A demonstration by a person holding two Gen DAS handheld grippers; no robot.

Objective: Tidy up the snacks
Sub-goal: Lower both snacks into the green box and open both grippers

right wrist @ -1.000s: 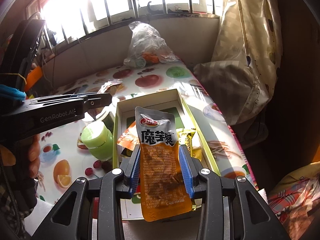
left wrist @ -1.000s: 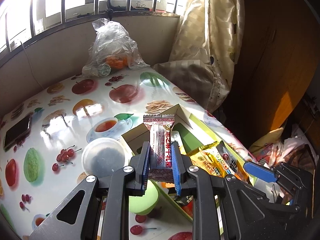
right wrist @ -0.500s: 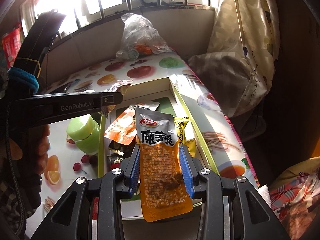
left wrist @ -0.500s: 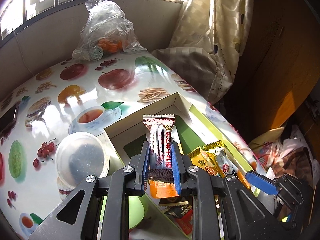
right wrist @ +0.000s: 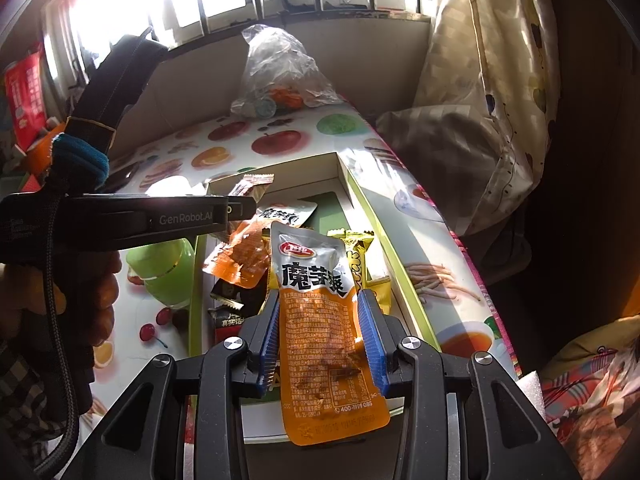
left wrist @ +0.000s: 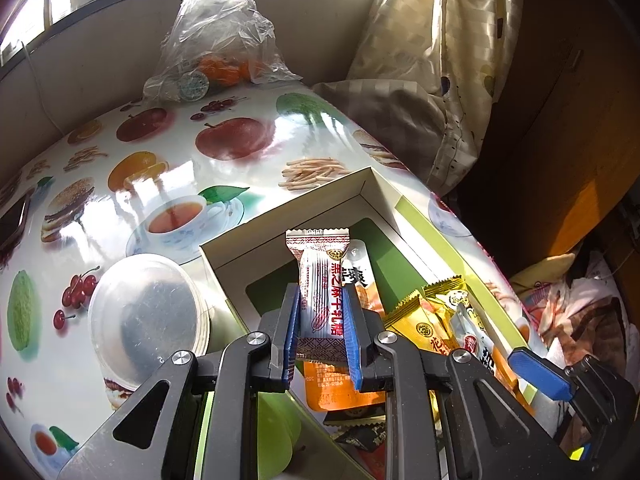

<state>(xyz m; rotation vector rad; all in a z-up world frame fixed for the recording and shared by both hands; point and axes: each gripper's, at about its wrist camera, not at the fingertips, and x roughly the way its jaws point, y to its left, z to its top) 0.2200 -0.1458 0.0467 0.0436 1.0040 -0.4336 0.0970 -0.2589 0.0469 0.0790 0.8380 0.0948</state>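
My left gripper point(left wrist: 322, 308) is shut on a red-and-white candy bar wrapper point(left wrist: 320, 280) and holds it above the open white-and-green box point(left wrist: 288, 216). My right gripper point(right wrist: 320, 312) is shut on an orange konjac pouch point(right wrist: 320, 320) over the box's near end point(right wrist: 360, 208). In the box lie another orange pouch point(right wrist: 240, 256), yellow packets point(left wrist: 432, 320) and dark packets point(right wrist: 228, 300). The left gripper also shows in the right wrist view point(right wrist: 240, 210), with its candy bar point(right wrist: 250, 186) over the box's far left part.
A green cup point(right wrist: 164, 272) stands left of the box, and a clear round lid point(left wrist: 148, 316) lies beside it. A plastic bag of oranges point(left wrist: 220, 48) sits at the table's far end. A phone point(left wrist: 14, 220) lies at the left. Curtain and bedding point(left wrist: 420, 100) border the right edge.
My left gripper has moved forward and right with the candy bar, from beside the box to above it. My right gripper stays shut on the orange pouch, nearly still.
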